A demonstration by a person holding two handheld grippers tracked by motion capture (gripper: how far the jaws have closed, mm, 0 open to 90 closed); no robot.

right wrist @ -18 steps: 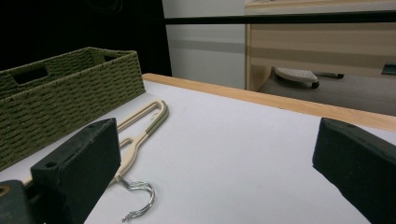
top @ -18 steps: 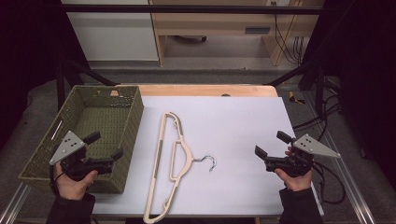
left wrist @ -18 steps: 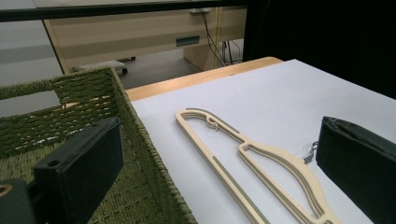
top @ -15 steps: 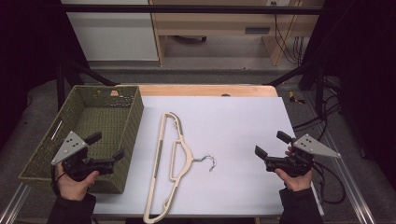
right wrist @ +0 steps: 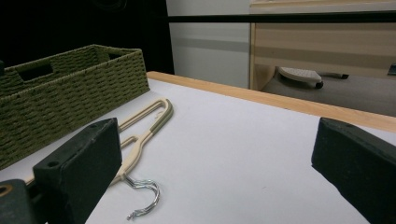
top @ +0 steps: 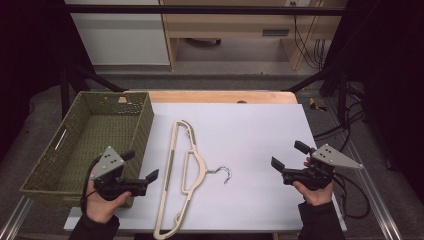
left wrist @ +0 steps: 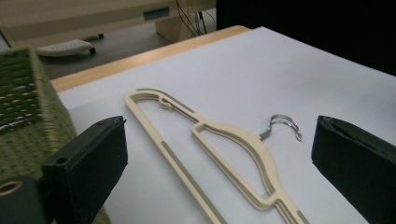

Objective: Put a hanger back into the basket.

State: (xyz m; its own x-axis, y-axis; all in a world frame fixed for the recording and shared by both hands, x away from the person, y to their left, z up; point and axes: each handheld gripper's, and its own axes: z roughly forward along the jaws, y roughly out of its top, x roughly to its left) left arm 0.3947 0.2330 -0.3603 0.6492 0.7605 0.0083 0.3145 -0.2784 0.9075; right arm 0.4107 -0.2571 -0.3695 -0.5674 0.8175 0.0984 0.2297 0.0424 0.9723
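Nothing much has shifted since the earlier frames: my left tool (top: 142, 178) at lower left and right tool (top: 285, 167) at lower right hover with jaws spread, gripping nothing. Between them the hanger (top: 182, 170) lies flat mid-table, beside the basket (top: 145, 117). I judge this the approach; next I must straddle the hanger's frame and close.

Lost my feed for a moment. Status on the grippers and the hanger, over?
Left gripper open, empty. Right gripper open, empty. Cream hanger flat on the white tabletop between them, untouched, hook toward the right gripper. Green wicker basket alongside; path clear.
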